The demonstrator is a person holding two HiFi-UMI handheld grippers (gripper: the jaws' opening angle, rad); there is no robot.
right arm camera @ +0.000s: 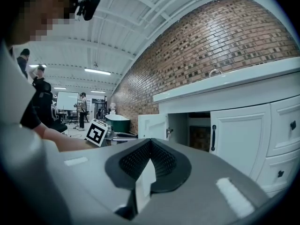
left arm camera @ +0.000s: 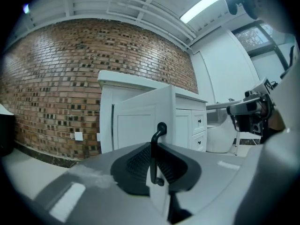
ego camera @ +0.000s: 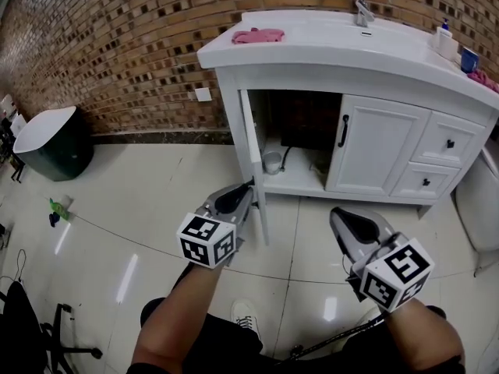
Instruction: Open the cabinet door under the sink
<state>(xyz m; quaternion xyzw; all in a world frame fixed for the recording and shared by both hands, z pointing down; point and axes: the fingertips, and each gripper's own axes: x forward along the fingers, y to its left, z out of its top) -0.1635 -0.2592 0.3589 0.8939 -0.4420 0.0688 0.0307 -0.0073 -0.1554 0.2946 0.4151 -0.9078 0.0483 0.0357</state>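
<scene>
We had bright overhead light from a ceiling strip light (left arm camera: 202, 5), glare streaks on the floor (ego camera: 125, 279), plus fisheye bending and dark corners in both gripper views.

Open cabinet door (right arm camera: 152, 126) beneath white sink (right arm camera: 225, 87)

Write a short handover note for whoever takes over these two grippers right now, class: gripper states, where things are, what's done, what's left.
Left gripper: shut on the black handle of the left cabinet door.
Right gripper: shut, empty, held clear in front of the closed right door.
Done: the left cabinet door stands swung out, edge-on to you; the space under the sink is exposed.
Left: probably just let go of the handle and back away.
</scene>
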